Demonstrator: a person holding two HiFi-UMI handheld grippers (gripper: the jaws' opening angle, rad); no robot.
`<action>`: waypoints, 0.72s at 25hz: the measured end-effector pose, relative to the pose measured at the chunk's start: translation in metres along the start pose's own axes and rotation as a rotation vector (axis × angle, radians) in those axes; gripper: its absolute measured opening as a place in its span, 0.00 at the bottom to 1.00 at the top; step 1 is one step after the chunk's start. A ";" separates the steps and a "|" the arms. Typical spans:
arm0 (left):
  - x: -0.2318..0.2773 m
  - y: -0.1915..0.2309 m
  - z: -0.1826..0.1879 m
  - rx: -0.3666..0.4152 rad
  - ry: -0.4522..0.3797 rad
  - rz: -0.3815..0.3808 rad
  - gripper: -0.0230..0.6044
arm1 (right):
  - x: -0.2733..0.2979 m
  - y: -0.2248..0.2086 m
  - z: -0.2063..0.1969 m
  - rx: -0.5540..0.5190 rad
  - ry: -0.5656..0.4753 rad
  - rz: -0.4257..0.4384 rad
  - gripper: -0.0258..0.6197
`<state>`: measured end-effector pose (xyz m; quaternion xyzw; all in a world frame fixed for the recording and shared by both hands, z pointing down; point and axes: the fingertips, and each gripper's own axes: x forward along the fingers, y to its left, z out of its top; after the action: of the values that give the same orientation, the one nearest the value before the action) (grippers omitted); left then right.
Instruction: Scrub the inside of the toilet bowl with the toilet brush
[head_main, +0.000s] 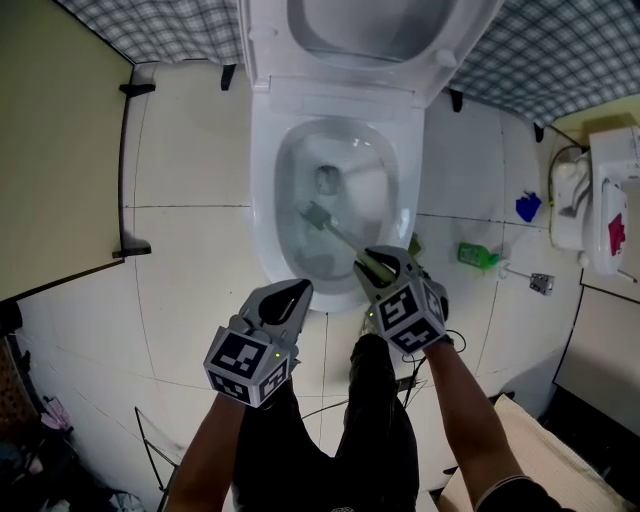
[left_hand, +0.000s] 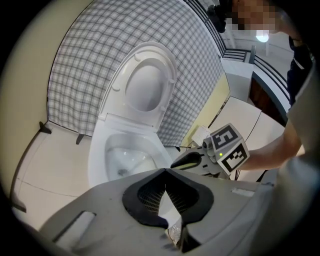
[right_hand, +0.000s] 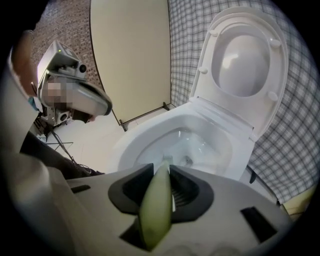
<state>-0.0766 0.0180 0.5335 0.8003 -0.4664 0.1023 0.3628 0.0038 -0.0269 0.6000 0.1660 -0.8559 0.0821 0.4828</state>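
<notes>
The white toilet stands with its lid up, and its bowl holds a little water. My right gripper is shut on the pale green handle of the toilet brush. The brush head is down inside the bowl, near its left wall; in the right gripper view the brush head shows just past the jaws. My left gripper hovers over the bowl's front rim, left of the right one. It is shut and holds nothing. In the left gripper view the left gripper's tips meet.
A beige partition stands at the left and a checked wall behind the toilet. On the tiled floor at the right lie a green bottle, a blue object and white items. The person's legs are below the grippers.
</notes>
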 end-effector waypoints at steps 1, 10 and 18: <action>0.001 -0.001 0.000 -0.001 0.001 -0.002 0.05 | -0.002 0.003 -0.007 0.002 0.011 0.003 0.22; 0.003 -0.006 -0.004 -0.002 0.015 -0.015 0.05 | -0.024 -0.010 -0.033 -0.083 0.086 -0.005 0.22; 0.001 -0.012 -0.007 -0.005 0.014 -0.022 0.05 | -0.034 -0.037 -0.036 -0.188 0.142 -0.047 0.22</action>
<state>-0.0655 0.0256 0.5332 0.8038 -0.4551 0.1028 0.3692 0.0624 -0.0439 0.5893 0.1338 -0.8192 0.0016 0.5576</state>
